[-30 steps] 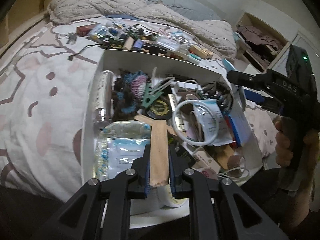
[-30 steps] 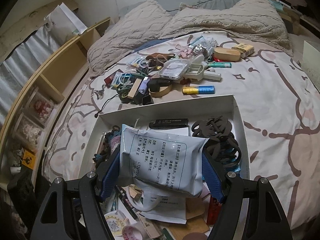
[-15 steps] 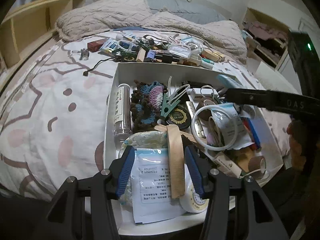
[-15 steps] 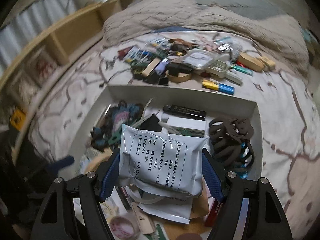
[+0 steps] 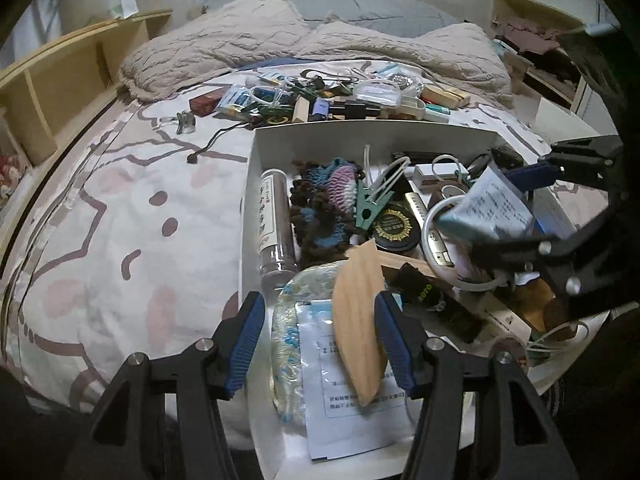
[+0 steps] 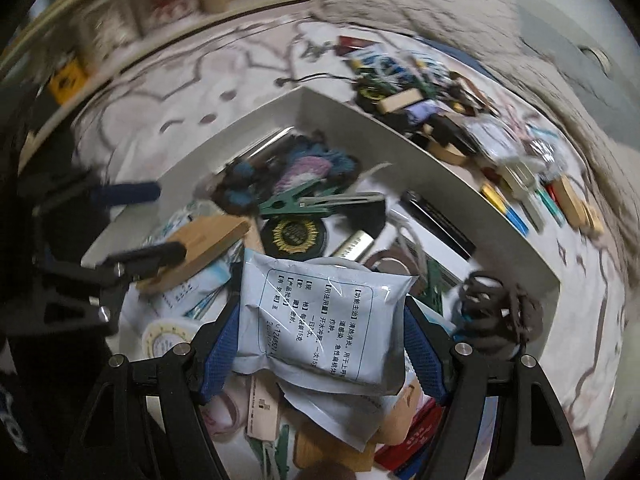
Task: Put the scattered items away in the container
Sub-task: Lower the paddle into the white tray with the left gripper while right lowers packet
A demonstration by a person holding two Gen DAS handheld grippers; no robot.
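A white box on the bed is full of small items. My left gripper is open over its near left corner. A flat wooden piece lies loose between the fingers, leaning by the right finger. My right gripper is shut on a grey-blue printed packet and holds it over the box; it also shows in the left wrist view. Several scattered items lie on the bedspread beyond the box's far wall.
Inside the box are a knitted piece, a green clip, a clear tube, a round black badge and black hair ties. Pillows lie at the back. Wooden shelves run along the left.
My left gripper has opened and let go of the wooden piece, which now lies in the box. My right gripper has swung left over the box with the packet still held.
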